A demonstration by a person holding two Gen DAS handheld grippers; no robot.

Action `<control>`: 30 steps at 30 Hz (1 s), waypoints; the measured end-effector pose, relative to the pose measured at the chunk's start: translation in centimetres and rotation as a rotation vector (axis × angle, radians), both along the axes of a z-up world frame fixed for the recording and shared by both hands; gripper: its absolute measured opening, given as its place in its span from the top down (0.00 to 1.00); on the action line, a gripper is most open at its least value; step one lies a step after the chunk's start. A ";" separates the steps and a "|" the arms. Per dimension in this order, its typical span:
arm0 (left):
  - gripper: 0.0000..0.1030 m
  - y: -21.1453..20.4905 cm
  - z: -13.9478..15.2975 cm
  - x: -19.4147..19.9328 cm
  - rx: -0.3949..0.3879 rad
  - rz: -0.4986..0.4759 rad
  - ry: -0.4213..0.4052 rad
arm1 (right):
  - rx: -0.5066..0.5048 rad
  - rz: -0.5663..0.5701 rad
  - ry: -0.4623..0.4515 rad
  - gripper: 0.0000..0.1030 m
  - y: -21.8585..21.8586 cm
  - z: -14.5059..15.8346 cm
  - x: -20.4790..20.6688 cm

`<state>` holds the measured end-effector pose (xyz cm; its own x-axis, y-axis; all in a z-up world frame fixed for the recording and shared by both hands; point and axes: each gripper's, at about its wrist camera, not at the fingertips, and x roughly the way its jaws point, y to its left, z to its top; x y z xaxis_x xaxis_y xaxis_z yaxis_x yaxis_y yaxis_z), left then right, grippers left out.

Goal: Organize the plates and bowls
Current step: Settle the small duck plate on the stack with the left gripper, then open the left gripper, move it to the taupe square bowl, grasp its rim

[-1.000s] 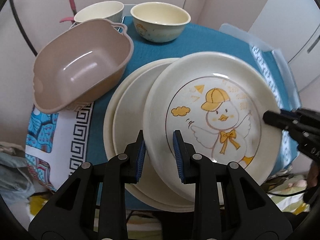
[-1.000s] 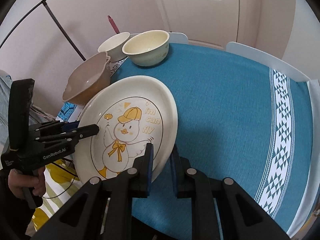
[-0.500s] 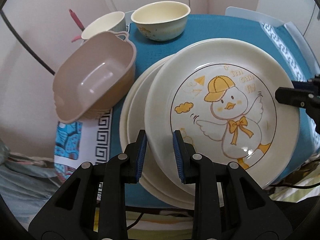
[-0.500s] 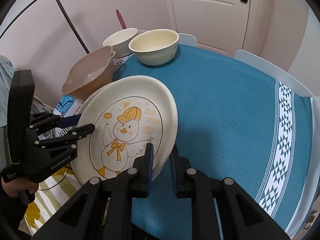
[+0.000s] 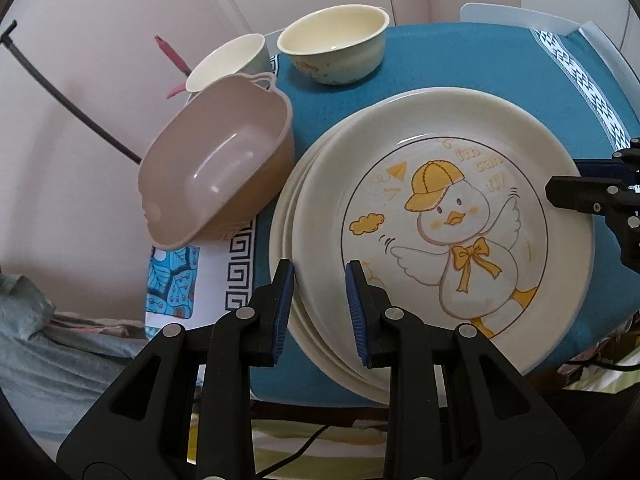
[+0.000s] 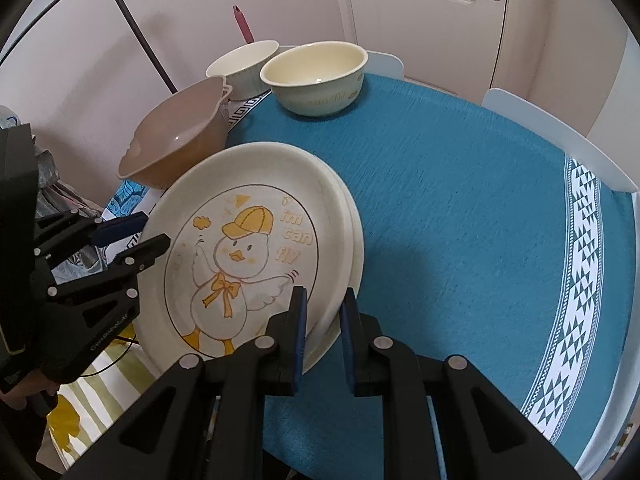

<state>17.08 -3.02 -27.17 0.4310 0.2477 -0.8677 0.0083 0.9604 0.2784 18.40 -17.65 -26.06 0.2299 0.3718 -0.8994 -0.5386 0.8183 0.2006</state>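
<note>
A cream plate with a yellow-capped duck (image 5: pixel 448 216) lies on top of a stack of cream plates (image 5: pixel 292 216) on the blue tablecloth; it also shows in the right wrist view (image 6: pixel 248 256). My left gripper (image 5: pixel 320 300) straddles the near rim of the stack, jaws apart around it. My right gripper (image 6: pixel 323 320) straddles the opposite rim, jaws close around the plate edges. A cream bowl (image 5: pixel 334 46) and a white ribbed bowl (image 5: pixel 228 62) stand at the far side.
A tan plastic basin (image 5: pixel 216 172) sits tilted at the stack's left, on a patterned cloth (image 5: pixel 200 276). The blue tablecloth (image 6: pixel 480 208) spreads to the right of the stack. A white chair back (image 6: pixel 560 140) and a door stand beyond.
The duck plate has slid over the stack and now sits nearly centred on it. Both grippers stay at opposite rims; the left jaws look wider apart.
</note>
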 end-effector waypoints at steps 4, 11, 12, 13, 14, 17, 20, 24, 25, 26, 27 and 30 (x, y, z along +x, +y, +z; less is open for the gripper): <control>0.76 0.1 0.2 0.0 0.016 0.018 0.036 | -0.010 0.005 -0.017 0.86 0.2 0.0 -0.1; 0.76 0.2 0.5 0.2 0.002 0.020 0.041 | -0.015 -0.004 -0.019 0.86 0.3 -0.1 -0.1; 0.76 0.3 0.6 0.2 -0.006 0.022 0.043 | -0.015 -0.006 -0.020 0.86 0.3 0.0 -0.1; 0.76 0.3 0.8 0.3 -0.014 0.025 0.043 | -0.013 -0.009 -0.020 0.86 0.3 0.1 -0.1; 0.76 0.4 1.0 0.3 -0.024 0.026 0.040 | -0.010 -0.012 -0.023 0.86 0.2 0.3 -0.1; 0.76 0.2 2.1 0.5 -0.047 0.020 0.018 | 0.010 -0.017 -0.043 0.86 -0.1 1.5 0.0; 0.76 -0.1 4.1 0.7 -0.068 0.029 -0.021 | 0.037 -0.024 -0.071 0.86 -0.4 3.1 0.3; 0.76 -0.1 6.8 0.8 -0.087 0.060 -0.069 | 0.073 -0.035 -0.088 0.86 -1.0 5.0 0.6; 0.75 0.0 7.4 0.8 -0.100 0.071 -0.080 | 0.083 -0.039 -0.093 0.84 -1.3 5.5 0.7; 0.68 0.2 8.0 0.8 -0.118 0.084 -0.091 | 0.093 -0.045 -0.105 0.75 -1.6 6.2 0.8; 0.59 0.5 8.5 0.7 -0.131 0.096 -0.101 | 0.104 -0.048 -0.115 0.50 -1.8 6.6 0.7; 0.00 1.2 10.7 -0.5 -0.141 0.144 -0.211 | 0.158 -0.048 -0.156 0.09 -2.4 8.1 0.7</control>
